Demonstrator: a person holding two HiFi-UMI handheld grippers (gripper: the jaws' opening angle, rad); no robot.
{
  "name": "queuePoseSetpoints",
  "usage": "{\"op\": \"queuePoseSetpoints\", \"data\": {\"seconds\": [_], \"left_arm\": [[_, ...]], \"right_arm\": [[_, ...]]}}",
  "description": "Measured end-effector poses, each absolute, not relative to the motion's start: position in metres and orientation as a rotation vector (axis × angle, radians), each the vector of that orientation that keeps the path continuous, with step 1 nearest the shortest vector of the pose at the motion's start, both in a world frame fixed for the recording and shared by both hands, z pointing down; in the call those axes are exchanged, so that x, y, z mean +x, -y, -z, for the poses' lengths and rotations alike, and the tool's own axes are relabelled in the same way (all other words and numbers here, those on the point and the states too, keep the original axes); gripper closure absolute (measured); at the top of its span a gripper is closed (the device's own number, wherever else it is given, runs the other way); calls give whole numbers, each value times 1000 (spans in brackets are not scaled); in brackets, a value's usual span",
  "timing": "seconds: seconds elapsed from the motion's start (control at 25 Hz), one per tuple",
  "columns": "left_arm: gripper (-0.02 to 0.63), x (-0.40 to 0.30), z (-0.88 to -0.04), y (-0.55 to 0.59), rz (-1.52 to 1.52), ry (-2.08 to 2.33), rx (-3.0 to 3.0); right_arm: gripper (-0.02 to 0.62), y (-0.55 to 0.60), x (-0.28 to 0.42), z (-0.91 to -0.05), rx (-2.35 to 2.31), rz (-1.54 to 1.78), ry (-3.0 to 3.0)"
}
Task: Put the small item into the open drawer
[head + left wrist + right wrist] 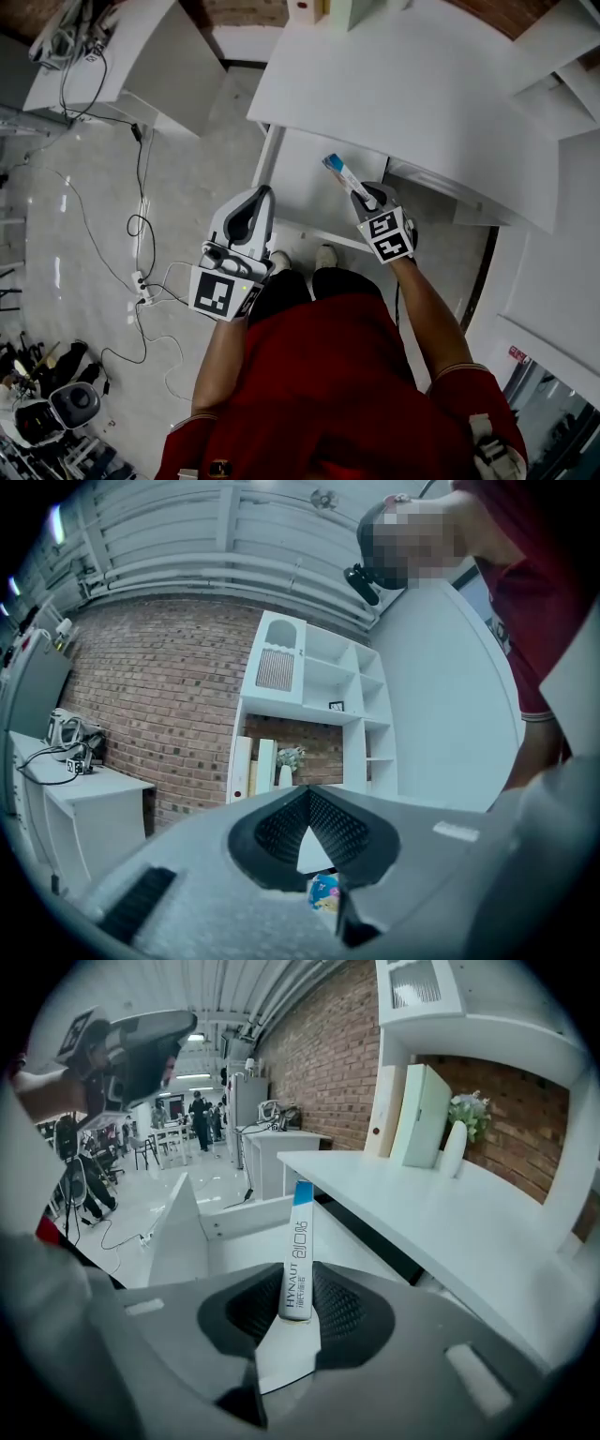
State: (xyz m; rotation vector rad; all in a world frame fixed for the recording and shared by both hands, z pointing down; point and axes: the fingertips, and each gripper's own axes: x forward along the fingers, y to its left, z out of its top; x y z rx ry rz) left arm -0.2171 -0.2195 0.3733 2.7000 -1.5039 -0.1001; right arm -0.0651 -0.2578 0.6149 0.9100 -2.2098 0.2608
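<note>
Clamping a slim blue-tipped box [297, 1260], the right gripper [363, 196] hovers over the open drawer [302, 183]; left of it, the left gripper [257, 201] has its jaws pressed together, empty.

Wall [319, 1054]: red brick, ahead of the right gripper [298, 1283].
Floor [187, 187]: pale glossy tiles, cables [140, 178] left of the left gripper [262, 195].
Shelving [302, 682]: white unit, ahead of the left gripper.
Light: ceiling lamps [195, 1038].

Left claw [262, 191]: held out ahead of the torso, pads meeting at the tips, nothing between them. Right claw [362, 194]: held forward alongside, pads clamped on a slim packet [338, 172]. Left forearm [217, 361] and right forearm [429, 314] both bare and extended.
</note>
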Motion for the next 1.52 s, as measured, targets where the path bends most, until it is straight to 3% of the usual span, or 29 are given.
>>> {"op": "queuePoseSetpoints", "data": {"seconds": [0.92,1.52], "left_arm": [[606,-251,-415,263,-17,1314,2710],[606,-227,-431,298,-64,1239,2724]], "right_arm": [[491,331,-53,-709,1064,-455,1874],[489,349,-37,-726,1082,-454,1793]]}}
